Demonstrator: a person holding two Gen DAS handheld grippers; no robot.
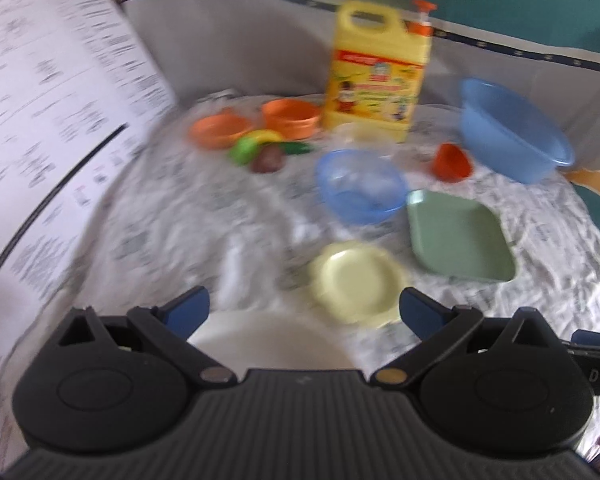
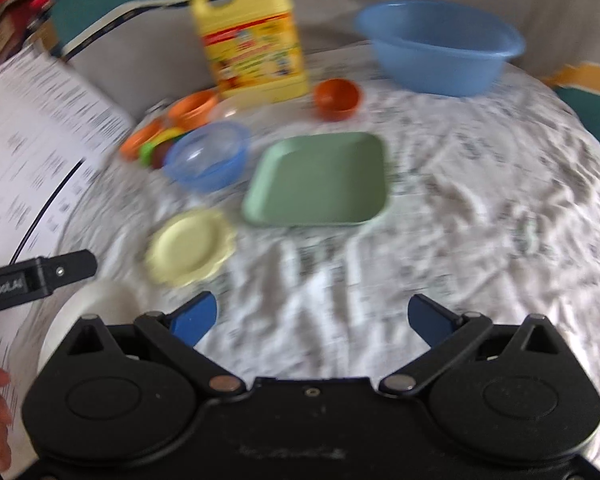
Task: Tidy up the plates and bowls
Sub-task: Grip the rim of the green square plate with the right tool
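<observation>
On the newspaper-covered table lie a green square plate (image 1: 458,234) (image 2: 320,180), a pale yellow scalloped plate (image 1: 356,280) (image 2: 190,246), a clear blue bowl (image 1: 360,184) (image 2: 208,156), a small red-orange bowl (image 1: 452,162) (image 2: 337,98) and a white bowl (image 1: 268,342) (image 2: 92,314). My left gripper (image 1: 304,312) is open, just above the white bowl, empty. My right gripper (image 2: 312,316) is open and empty over bare newspaper, near the green plate. Both views are blurred.
A yellow detergent jug (image 1: 374,76) (image 2: 256,40) stands at the back. A large blue basin (image 1: 512,128) (image 2: 440,46) sits back right. Two orange bowls (image 1: 256,124) and toy fruit (image 1: 260,148) lie back left. A printed sheet (image 1: 48,120) rises on the left.
</observation>
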